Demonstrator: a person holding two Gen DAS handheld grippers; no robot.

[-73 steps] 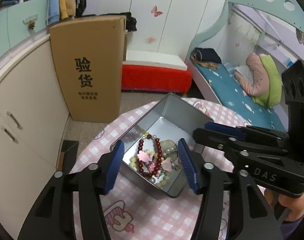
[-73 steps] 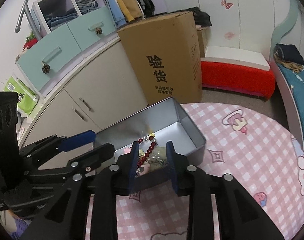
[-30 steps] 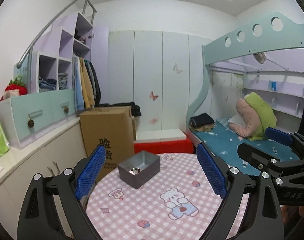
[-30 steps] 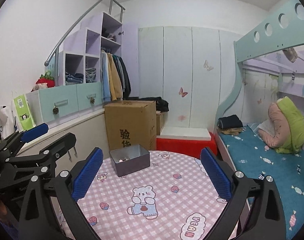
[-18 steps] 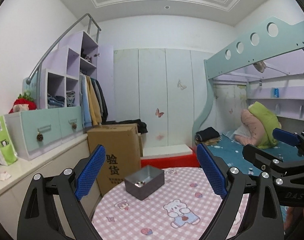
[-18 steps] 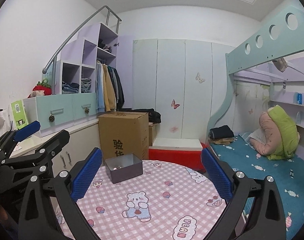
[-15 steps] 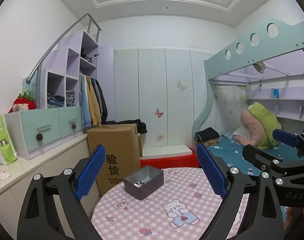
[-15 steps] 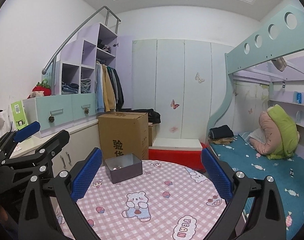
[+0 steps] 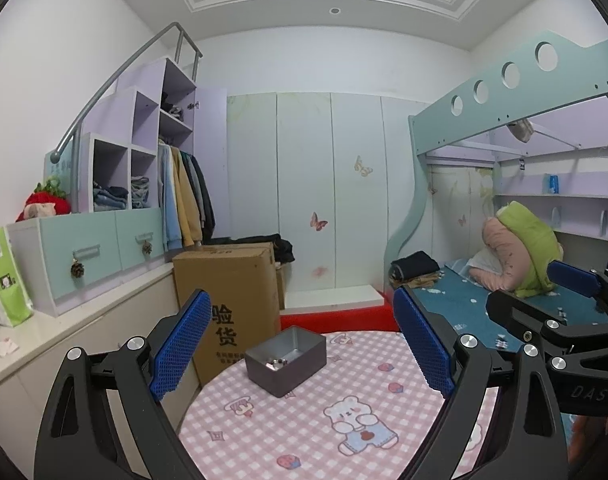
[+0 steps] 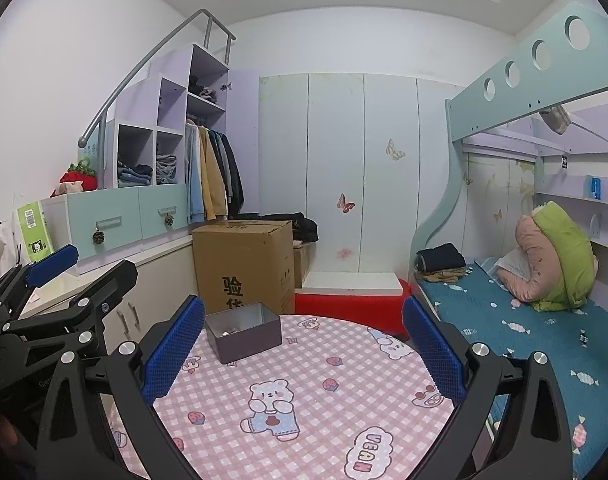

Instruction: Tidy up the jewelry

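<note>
Both grippers, left (image 9: 301,346) and right (image 10: 301,354), hang spread wide and empty above the pink checked table (image 10: 304,400). The tin (image 10: 243,336), jewelry (image 9: 275,363) inside, sits by its far-left edge, cardboard box (image 10: 243,264) just behind.

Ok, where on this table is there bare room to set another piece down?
Most of the pink checked tablecloth is bare: the whole near half around the printed bear, and the right side toward the bed. The only thing standing on it is the metal tin at the far left edge, next to the cardboard box. Both the left gripper and right gripper hang open, empty.
</note>
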